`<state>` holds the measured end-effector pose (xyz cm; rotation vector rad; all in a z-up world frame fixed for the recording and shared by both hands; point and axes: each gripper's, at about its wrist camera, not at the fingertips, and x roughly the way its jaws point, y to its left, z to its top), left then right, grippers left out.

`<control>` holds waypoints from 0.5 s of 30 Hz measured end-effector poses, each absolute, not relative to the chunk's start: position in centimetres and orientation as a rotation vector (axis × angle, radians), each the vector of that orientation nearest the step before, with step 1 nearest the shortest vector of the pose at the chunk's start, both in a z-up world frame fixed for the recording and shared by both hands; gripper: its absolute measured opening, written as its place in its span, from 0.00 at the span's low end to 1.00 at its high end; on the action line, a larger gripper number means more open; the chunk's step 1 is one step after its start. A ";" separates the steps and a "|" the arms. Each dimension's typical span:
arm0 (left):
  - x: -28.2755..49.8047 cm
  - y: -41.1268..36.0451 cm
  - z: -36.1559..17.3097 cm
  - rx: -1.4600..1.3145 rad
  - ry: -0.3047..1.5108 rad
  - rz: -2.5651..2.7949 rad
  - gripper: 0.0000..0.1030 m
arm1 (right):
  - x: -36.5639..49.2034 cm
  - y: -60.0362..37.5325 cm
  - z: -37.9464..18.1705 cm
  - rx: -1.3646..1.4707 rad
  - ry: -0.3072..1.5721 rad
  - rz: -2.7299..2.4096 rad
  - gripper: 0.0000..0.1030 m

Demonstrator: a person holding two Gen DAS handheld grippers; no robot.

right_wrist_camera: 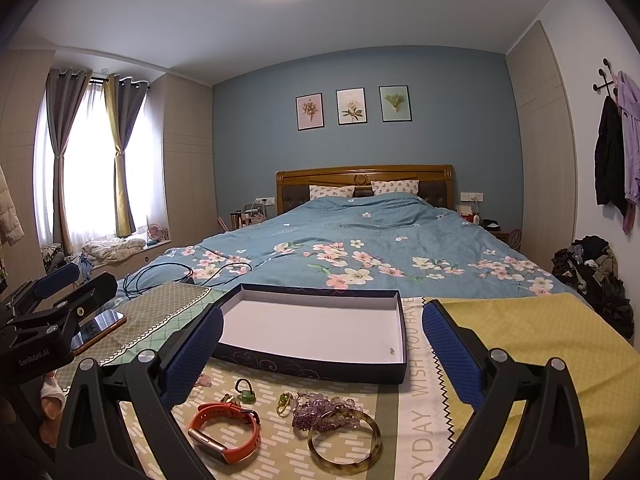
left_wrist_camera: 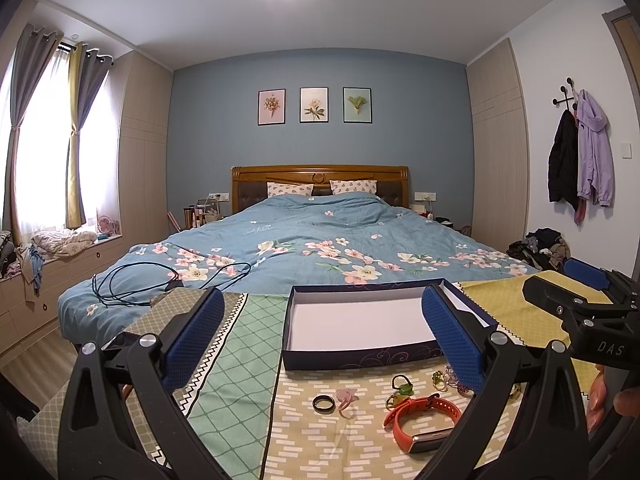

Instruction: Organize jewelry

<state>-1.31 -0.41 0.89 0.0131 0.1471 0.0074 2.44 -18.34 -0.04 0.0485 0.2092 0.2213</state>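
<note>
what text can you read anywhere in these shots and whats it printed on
"DAS": right gripper body, cut off at the frame edge.
"GenRobot.AI": left gripper body.
"WISH YOU HAVE" and "RYDAY" (start cut off): white strip of the tablecloth.
White script on the duvet: too blurred to read.

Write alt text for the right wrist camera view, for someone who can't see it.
Seen between the open right gripper, an open dark box with a white interior sits on a patterned cloth. In front of it lie an orange watch band, purple beads and an amber bangle; a floral bed lies beyond.
</note>
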 end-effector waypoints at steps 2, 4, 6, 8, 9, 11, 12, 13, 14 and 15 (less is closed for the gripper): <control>-1.3 -0.4 0.9 0.013 0.147 0.008 0.94 | 2.4 -18.3 -0.1 0.048 0.212 0.223 0.93; -1.3 -0.4 0.9 0.013 0.147 0.007 0.94 | 2.4 -18.3 -0.1 0.049 0.212 0.222 0.93; -1.3 -0.4 0.9 0.013 0.147 0.007 0.94 | 2.4 -18.3 -0.1 0.049 0.211 0.222 0.93; -1.3 -0.4 0.9 0.014 0.147 0.007 0.94 | 2.4 -18.4 -0.1 0.049 0.214 0.222 0.93; -1.3 -0.4 0.9 0.014 0.148 0.007 0.94 | 2.4 -18.4 -0.1 0.049 0.215 0.221 0.93; -1.3 -0.4 0.9 0.013 0.148 0.006 0.94 | 2.4 -18.4 -0.1 0.051 0.214 0.222 0.93; -1.4 -0.4 0.9 0.013 0.149 0.007 0.94 | 2.4 -18.4 -0.1 0.051 0.215 0.221 0.93; -1.4 -0.4 0.9 0.013 0.149 0.006 0.94 | 2.4 -18.4 -0.1 0.052 0.216 0.220 0.93; -1.5 -0.4 0.8 0.011 0.148 0.005 0.94 | 2.4 -18.4 -0.1 0.054 0.215 0.222 0.93; -1.5 -0.4 0.8 0.011 0.148 0.005 0.94 | 2.4 -18.4 -0.1 0.053 0.215 0.222 0.93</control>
